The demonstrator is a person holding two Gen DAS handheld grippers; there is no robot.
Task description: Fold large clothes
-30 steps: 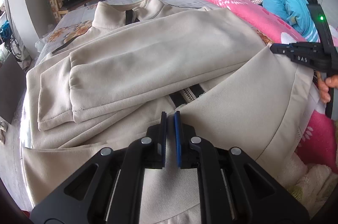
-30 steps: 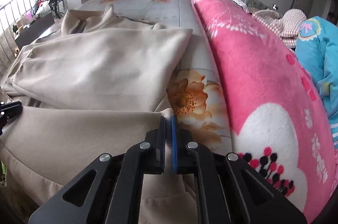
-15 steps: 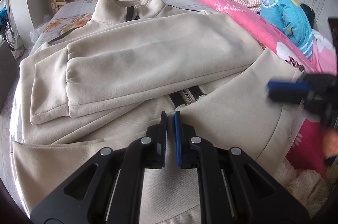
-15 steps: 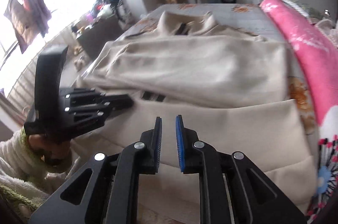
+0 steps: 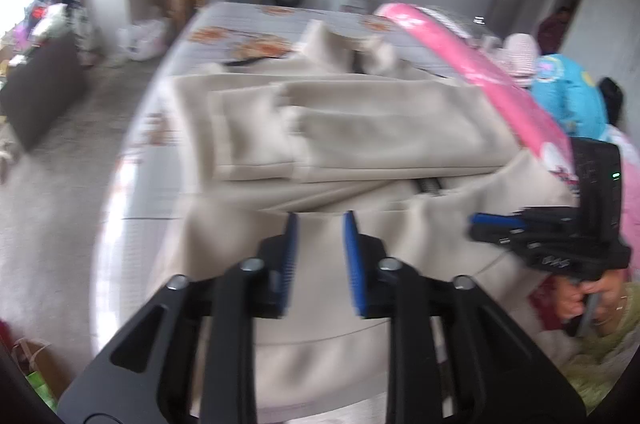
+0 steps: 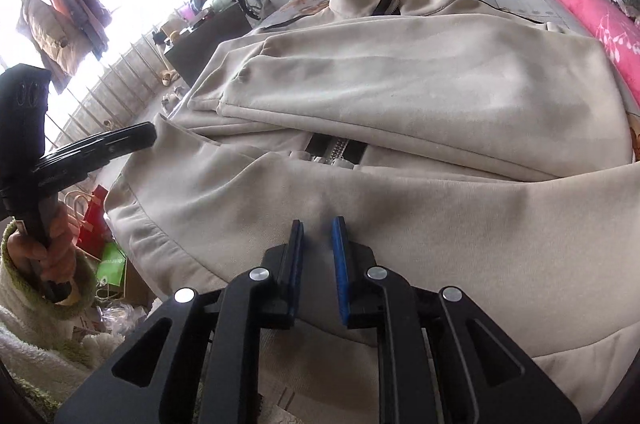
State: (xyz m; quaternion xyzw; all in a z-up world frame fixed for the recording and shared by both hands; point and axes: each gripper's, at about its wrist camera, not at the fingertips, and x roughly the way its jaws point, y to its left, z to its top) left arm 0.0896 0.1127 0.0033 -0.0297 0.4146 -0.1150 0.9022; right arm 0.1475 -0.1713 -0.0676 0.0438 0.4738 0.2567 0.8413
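A large beige zip jacket lies on the bed, both sleeves folded across its chest and its bottom part turned up toward the zipper; it also fills the right wrist view. My left gripper is open and empty above the folded hem. My right gripper is open and empty over the same fold. The right gripper also shows at the right of the left wrist view; the left gripper shows at the left of the right wrist view.
A rolled pink blanket lies along the bed's right side with a blue garment behind it. The floral sheet shows beyond the collar. The bed's left edge drops to the floor. Bags lie below.
Both grippers have opened and let go of the jacket's hem, now laid over the body. Both have pulled back, and the left view has swung left.
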